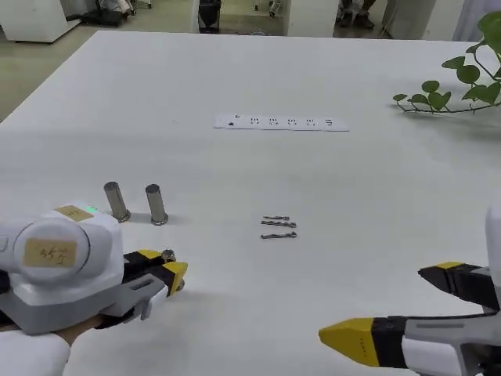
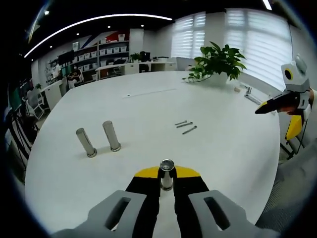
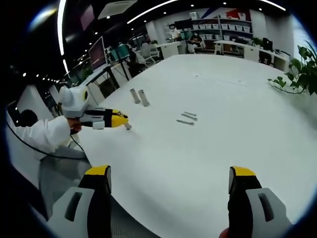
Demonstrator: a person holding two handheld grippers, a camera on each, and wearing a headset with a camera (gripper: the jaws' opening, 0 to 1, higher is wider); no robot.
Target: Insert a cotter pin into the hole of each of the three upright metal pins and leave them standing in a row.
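Two metal pins [image 1: 116, 200] [image 1: 156, 204] stand upright side by side on the white table [image 1: 258, 164]; they also show in the left gripper view [image 2: 85, 142] [image 2: 112, 136]. My left gripper [image 1: 172, 274] is shut on a third metal pin [image 2: 167, 173], held upright just above the table near its front left. Three cotter pins [image 1: 279, 226] lie close together mid-table, also seen in the left gripper view as cotter pins [image 2: 184, 126]. My right gripper [image 1: 407, 313] stands open at the front right, well apart from them, with nothing between its fingers.
A white power strip [image 1: 280, 122] lies farther back on the table. A green plant [image 1: 462, 78] reaches in at the back right. A person's white sleeve [image 3: 42, 136] shows behind the left gripper [image 3: 119, 120] in the right gripper view.
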